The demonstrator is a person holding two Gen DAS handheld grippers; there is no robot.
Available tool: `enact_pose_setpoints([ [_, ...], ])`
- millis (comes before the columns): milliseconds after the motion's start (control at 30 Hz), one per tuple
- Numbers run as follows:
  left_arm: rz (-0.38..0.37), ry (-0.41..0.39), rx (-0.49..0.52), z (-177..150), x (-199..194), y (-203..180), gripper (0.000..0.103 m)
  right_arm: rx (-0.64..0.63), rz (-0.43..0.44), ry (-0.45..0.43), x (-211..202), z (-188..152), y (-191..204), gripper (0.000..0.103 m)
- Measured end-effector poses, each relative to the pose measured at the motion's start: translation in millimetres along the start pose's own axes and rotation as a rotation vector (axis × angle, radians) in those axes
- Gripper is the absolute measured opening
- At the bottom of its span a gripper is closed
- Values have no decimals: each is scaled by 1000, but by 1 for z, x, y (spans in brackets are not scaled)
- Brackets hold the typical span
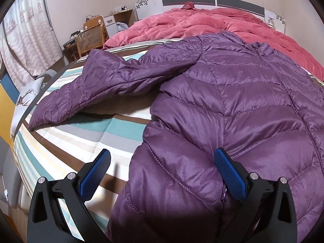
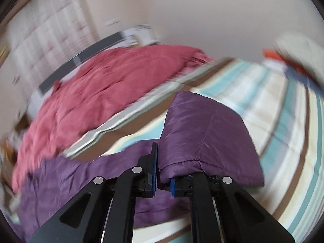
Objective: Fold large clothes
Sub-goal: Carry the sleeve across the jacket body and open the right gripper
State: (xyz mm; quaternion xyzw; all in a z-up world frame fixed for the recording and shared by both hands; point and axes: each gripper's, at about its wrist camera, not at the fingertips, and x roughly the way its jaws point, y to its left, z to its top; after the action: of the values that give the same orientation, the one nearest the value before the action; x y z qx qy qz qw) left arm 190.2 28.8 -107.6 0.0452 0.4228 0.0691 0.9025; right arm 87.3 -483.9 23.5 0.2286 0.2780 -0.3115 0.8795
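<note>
A purple quilted down jacket (image 1: 232, 109) lies front up on the striped bedsheet (image 1: 81, 133), its left sleeve (image 1: 97, 85) spread out to the side. My left gripper (image 1: 162, 160) is open, its jaws wide apart over the jacket's lower hem corner; one blue pad (image 1: 230, 174) rests on the fabric. In the blurred right wrist view, my right gripper (image 2: 162, 174) is shut on the cuff end of the other purple sleeve (image 2: 202, 137) and holds it lifted above the sheet (image 2: 273, 105).
A pink quilt (image 1: 202, 24) covers the far half of the bed and also shows in the right wrist view (image 2: 105, 85). A wicker chair (image 1: 91, 40) and desk stand left of the bed. A curtain (image 1: 26, 46) hangs at left. The bed's edge (image 1: 22, 137) runs close on the left.
</note>
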Motion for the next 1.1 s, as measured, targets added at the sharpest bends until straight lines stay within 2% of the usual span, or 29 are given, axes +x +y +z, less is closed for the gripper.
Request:
enact_pose_setpoints([
  [100, 63, -32, -41, -4, -6, 7, 101, -174, 12, -16, -3, -8, 47, 10],
  [333, 29, -10, -71, -6, 1, 13, 101, -562, 35, -78, -19, -55, 166, 10],
  [533, 1, -8, -94, -8, 4, 17, 101, -827, 65, -141, -29, -106, 237, 10],
  [900, -12, -4, -103, -7, 8, 17, 101, -1336, 208, -327, -64, -208, 320, 10],
  [1100, -27, -2, -111, -8, 8, 19, 101, -1658, 188, -430, -69, -265, 328, 10],
])
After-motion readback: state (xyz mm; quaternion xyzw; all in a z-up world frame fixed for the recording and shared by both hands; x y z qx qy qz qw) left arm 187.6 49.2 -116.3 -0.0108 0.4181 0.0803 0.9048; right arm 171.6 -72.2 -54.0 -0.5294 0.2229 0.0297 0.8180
